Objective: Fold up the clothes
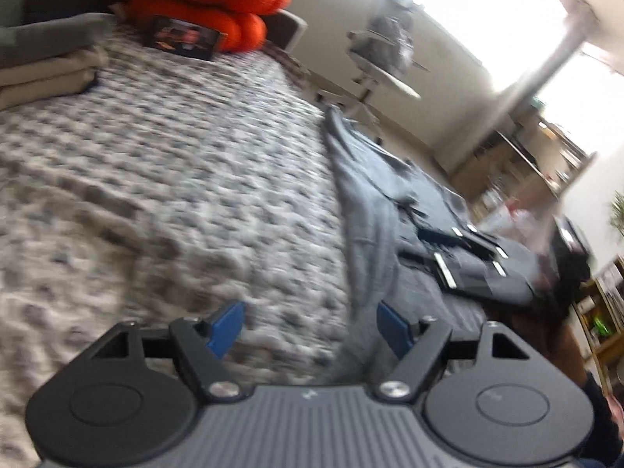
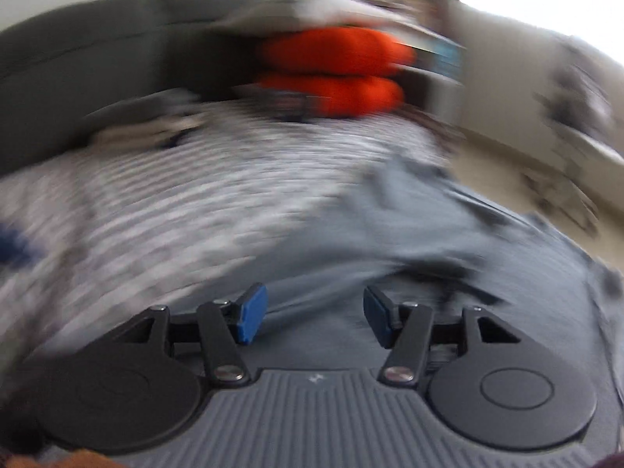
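A grey garment point(image 1: 374, 210) lies spread on the right part of a bed with a grey-and-white patterned cover point(image 1: 163, 163). My left gripper point(image 1: 310, 329) is open just above the cover, its blue pads point(image 1: 226, 327) wide apart with the garment's left edge running between them, untouched. In the left wrist view the right gripper point(image 1: 464, 251) hovers over the garment farther right. The right wrist view is blurred: the right gripper point(image 2: 312, 318) stands open above the grey garment point(image 2: 409, 234), nothing between its blue pads point(image 2: 253, 318).
Folded beige and grey clothes point(image 1: 46, 66) are stacked at the bed's far left. An orange pillow point(image 1: 210, 4) and a dark booklet point(image 1: 183, 37) sit at the head. A white office chair point(image 1: 382, 54) and shelves point(image 1: 526, 156) stand beyond the bed's right side.
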`<state>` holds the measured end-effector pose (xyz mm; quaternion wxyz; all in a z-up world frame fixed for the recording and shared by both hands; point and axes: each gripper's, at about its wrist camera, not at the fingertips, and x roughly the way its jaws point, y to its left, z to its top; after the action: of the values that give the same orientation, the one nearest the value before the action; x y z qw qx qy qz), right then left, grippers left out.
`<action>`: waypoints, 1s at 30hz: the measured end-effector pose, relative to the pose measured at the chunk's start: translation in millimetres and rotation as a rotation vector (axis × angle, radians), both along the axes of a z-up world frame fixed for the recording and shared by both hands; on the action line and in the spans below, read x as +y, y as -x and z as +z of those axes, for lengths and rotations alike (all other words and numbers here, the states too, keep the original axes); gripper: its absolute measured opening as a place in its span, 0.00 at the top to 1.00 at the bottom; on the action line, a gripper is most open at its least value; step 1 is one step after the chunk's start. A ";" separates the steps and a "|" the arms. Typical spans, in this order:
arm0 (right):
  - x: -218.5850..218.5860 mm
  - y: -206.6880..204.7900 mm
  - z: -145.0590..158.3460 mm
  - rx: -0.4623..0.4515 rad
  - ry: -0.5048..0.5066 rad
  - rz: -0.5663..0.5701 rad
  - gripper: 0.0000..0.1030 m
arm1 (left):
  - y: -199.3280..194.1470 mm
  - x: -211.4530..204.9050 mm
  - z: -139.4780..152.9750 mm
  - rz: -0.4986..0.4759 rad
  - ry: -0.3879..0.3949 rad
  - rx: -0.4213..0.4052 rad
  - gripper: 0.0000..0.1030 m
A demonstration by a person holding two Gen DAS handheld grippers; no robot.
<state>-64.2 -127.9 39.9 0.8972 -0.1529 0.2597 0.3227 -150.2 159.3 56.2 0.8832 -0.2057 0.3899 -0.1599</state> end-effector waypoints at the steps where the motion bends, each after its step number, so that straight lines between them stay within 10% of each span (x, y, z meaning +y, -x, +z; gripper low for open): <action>1: 8.2 10.5 1.0 -0.025 0.028 0.067 0.38 | 1.3 4.7 0.4 0.015 0.003 0.006 0.25; 16: 92.8 56.0 -23.7 0.036 0.309 0.569 0.39 | 8.5 27.7 -5.8 0.084 0.002 0.040 0.25; 22: 59.7 78.0 -21.4 0.028 0.183 0.538 0.84 | 5.6 24.3 -9.3 0.076 0.002 0.052 0.25; 30: 7.2 103.4 -22.7 0.052 -0.007 0.385 0.91 | 8.9 12.5 -13.9 0.043 -0.005 0.067 0.25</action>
<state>-167.6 -120.7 17.2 0.8126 -0.1882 0.2474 0.4930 -159.1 171.8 42.3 0.8733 -0.2171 0.4154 -0.1330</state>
